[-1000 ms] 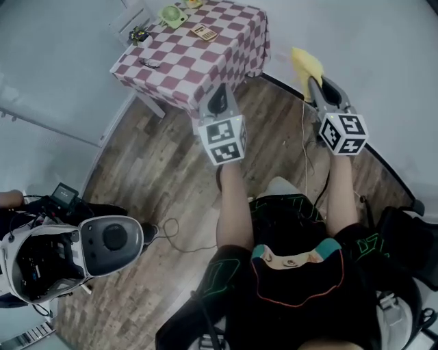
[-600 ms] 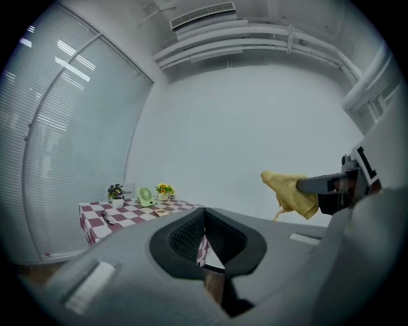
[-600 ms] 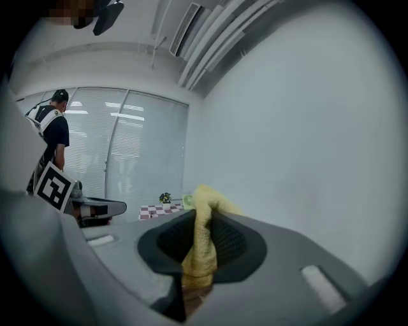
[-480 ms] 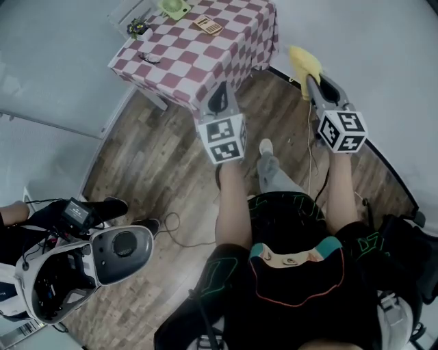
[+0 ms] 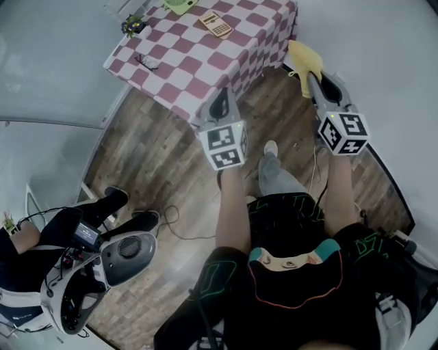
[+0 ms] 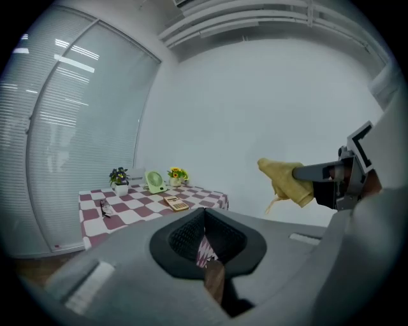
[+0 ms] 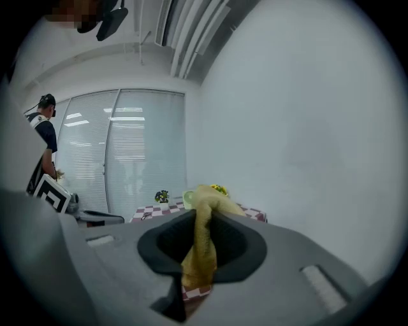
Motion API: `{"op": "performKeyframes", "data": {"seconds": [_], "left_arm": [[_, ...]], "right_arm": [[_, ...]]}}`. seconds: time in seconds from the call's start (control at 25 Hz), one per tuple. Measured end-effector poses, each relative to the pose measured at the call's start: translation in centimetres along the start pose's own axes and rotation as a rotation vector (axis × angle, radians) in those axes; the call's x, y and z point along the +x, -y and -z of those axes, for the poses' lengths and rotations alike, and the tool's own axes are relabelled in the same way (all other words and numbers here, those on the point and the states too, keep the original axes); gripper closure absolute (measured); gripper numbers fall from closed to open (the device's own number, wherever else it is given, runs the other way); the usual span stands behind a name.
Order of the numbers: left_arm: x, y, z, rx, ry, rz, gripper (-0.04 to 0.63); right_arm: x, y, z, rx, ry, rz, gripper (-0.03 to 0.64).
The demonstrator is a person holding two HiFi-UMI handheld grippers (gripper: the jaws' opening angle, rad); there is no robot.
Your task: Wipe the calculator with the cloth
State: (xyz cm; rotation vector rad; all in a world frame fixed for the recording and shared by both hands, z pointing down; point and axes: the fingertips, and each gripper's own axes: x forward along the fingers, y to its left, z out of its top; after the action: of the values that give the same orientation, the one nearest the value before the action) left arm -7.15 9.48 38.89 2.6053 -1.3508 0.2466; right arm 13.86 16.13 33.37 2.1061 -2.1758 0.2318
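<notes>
1. Your left gripper (image 6: 204,230), grey body w/ black pads: jaws brought together at the tips, nothing btwn them. A thin slit behind the tips shows only check fabric and wood. It's held in the air, on the near side of the table's near corner.

2. Your right gripper (image 7: 201,240), same build: jaws clamped on a crumpled yellow cloth (image 7: 204,219). Cloth pokes out past the tips and a fold hangs down btwn the pads. Gripper is in the air to the right of the table, apart from it.

3. Square table w/ red-and-white check tablecloth (image 5: 198,61): at the far side, standing on a wood-plank floor (image 5: 157,164).

4. Flat tan calculator w/ rows of keys (image 5: 215,24): lies face up on the table, far right part. It's untouched, well apart from both grippers and from the cloth.

5. Also on the table:
- Pale green desk fan (image 5: 179,5), at the far edge.
- Pot of yellow flowers (image 6: 177,174), just right of the fan.
- Small dark-leaved plant in a white pot (image 5: 131,26), far left corner.
- Dark-framed glasses (image 5: 145,63), left part.

6. Second person in dark clothes (image 5: 34,266): near left, holding a white-and-grey device (image 5: 102,273); can't tell what it is.

7. Thin cable (image 5: 171,225): loose on the floor, near your legs.
</notes>
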Motion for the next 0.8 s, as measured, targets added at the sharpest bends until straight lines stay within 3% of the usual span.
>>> {"op": "performKeyframes", "data": {"seconds": [0.12, 0.28, 0.56, 0.8], "left_arm": [[3.1, 0.4, 0.9, 0.033, -0.063, -0.01, 0.585], [7.6, 1.3, 0.2, 0.064, -0.087, -0.004, 0.586], [13.8, 1.5, -3.4, 0.076, -0.06, -0.032, 0.586], [16.3, -0.8, -5.9, 0.065, -0.021, -0.095, 0.584]], "right_arm": [[2.8, 2.0, 1.3, 0.036, -0.031, -0.016, 0.551], [6.5, 5.9, 1.9, 0.081, -0.052, -0.008, 0.551], [12.6, 10.6, -0.5, 0.092, -0.023, -0.036, 0.551], [17.3, 10.6, -3.2, 0.064, 0.004, -0.106, 0.551]]}}
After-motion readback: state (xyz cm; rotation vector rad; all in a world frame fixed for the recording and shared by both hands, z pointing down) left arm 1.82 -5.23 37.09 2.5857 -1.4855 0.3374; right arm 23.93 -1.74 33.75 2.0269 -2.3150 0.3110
